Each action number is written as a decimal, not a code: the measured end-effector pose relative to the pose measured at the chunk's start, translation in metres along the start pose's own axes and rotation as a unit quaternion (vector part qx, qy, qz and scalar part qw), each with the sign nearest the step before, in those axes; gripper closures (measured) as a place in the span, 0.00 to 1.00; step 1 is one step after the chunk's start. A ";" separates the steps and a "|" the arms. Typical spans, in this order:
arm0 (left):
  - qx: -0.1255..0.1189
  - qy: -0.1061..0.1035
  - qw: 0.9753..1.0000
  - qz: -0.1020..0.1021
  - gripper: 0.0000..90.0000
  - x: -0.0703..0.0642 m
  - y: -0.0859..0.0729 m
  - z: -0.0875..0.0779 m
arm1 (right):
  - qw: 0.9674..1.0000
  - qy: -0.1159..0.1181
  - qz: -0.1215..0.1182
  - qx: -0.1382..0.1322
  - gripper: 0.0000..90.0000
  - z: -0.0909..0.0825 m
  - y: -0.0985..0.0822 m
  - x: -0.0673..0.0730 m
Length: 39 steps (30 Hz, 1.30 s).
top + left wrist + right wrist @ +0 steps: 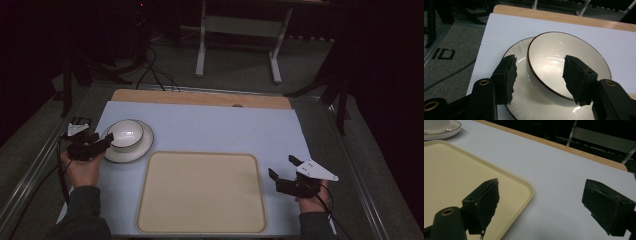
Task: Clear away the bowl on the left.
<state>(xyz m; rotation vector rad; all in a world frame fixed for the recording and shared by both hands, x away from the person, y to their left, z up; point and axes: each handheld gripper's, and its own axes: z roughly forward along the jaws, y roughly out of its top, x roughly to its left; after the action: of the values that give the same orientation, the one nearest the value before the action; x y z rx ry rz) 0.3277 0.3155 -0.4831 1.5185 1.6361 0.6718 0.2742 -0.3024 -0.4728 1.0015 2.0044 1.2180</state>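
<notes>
A glossy white ceramic bowl with a thin dark rim [564,62] sits on a matching white round plate [524,105], just off the far left corner of the cream rectangular plastic tray [200,192] on the pale blue surface [225,127]. The left gripper [540,75] straddles the bowl's near wall — one jaw outside, over the plate, the other inside the bowl. The jaws are parted and neither pad presses the wall yet, so nothing is gripped. To do this step well, I'd judge the person should sink the jaws a little deeper over the rim, close squarely on the wall so the slick glaze can't slip, and lift straight up so the plate stays put. The right gripper [544,202] hovers beside the tray's near right corner, its jaws wide apart around nothing.
</notes>
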 end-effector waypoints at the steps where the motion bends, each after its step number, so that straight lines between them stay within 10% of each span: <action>1: 0.004 0.000 1.000 -0.002 0.50 0.000 0.000 0.002 | 1.000 0.000 0.000 0.000 0.15 0.000 0.000 0.000; 20: 0.051 0.004 0.998 -0.049 0.61 0.003 -0.003 0.029 | 1.000 0.000 -0.002 -0.002 0.15 0.000 0.000 0.000; 39: 0.090 0.001 0.989 -0.117 0.70 0.002 -0.005 0.045 | 1.000 -0.001 -0.006 0.001 0.16 0.000 0.000 0.001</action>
<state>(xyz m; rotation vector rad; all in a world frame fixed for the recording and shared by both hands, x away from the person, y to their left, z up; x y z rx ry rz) 0.3619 0.3106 -0.5115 1.4189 1.8819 0.4067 0.2737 -0.3019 -0.4724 0.9901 2.0077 1.2088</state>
